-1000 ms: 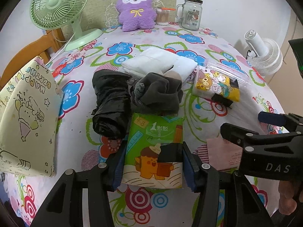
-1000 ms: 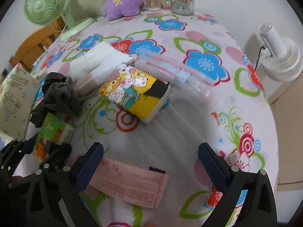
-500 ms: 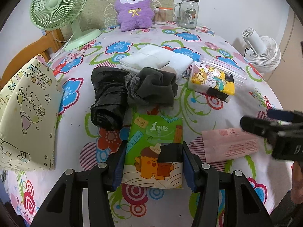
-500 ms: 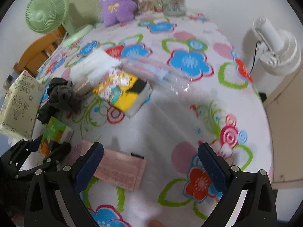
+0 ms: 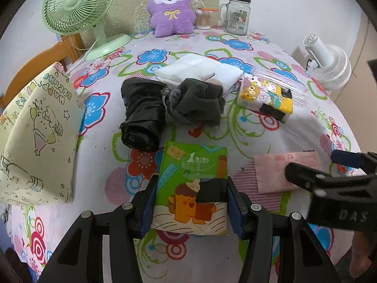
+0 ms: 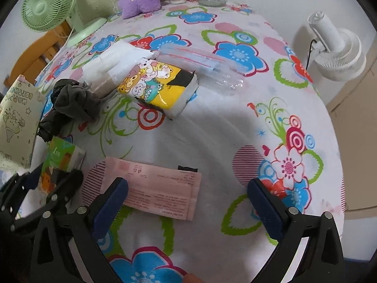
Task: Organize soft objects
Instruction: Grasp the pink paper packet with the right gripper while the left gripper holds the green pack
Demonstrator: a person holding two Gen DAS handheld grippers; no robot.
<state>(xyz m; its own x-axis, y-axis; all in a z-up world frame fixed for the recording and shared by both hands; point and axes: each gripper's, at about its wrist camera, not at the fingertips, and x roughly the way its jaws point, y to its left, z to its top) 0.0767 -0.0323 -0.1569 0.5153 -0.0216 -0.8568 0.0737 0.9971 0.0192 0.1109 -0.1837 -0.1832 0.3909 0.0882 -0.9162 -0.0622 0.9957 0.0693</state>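
A: Where's the green tissue pack [image 5: 192, 188] now?

B: Near the desk's [image 5: 235, 127] front edge, pinched across its width by the left tool [image 5: 191, 208], a pad on each long side. It looks light and squashy, so a grip on the middle of its sides should hold it; squeeze harder and the wrapper will likely buckle.

A: And the right tool [image 6: 186, 202]?

B: Spread wide, holding nothing, over the pink flat packet [image 6: 162, 189] at the front edge, right of the green one. That packet seems thin and limp; I'd take it by a long edge.

A: The rest?

B: Dark rolled cloth [image 5: 141, 115] and grey socks [image 5: 195, 105] mid-desk, white folded cloth [image 5: 198, 69] behind, yellow tissue pack [image 6: 157, 86] toward the right edge.
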